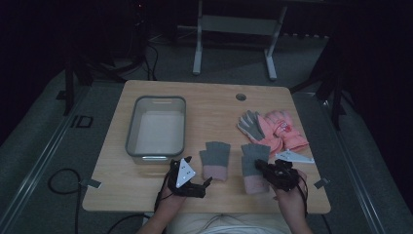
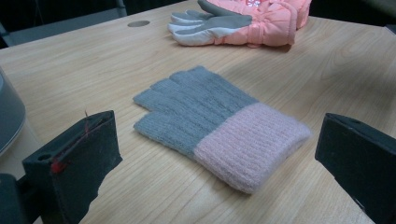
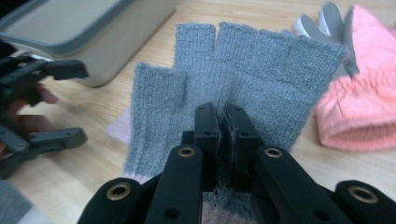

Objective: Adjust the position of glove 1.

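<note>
Grey knit with a pink cuff: two fingerless gloves lie near the front edge of our table point(image 1: 146, 195) in the high view, the left glove point(image 1: 215, 160) flat beside the clear bin point(image 1: 157, 126), the right glove point(image 1: 254, 167) under our right gripper point(image 1: 265, 169). Our left gripper point(image 1: 204, 184) rests just short of the left glove's cuff. Behind, a pair of pink ski gloves point(image 1: 277, 127) lies well apart, likely waiting its turn.

From the left gripper view, we see the jaws spread wide on either side of that left glove point(image 2: 219, 128), not touching it; we judge they are lined up to take it by the cuff.

From the right gripper view, our jaws are pressed together on the knit of the right glove point(image 3: 243, 84), pinching a fold near the palm so the fabric hangs up off the wood. The bin's rim point(image 3: 65, 32) sits beyond, a probable destination.
</note>
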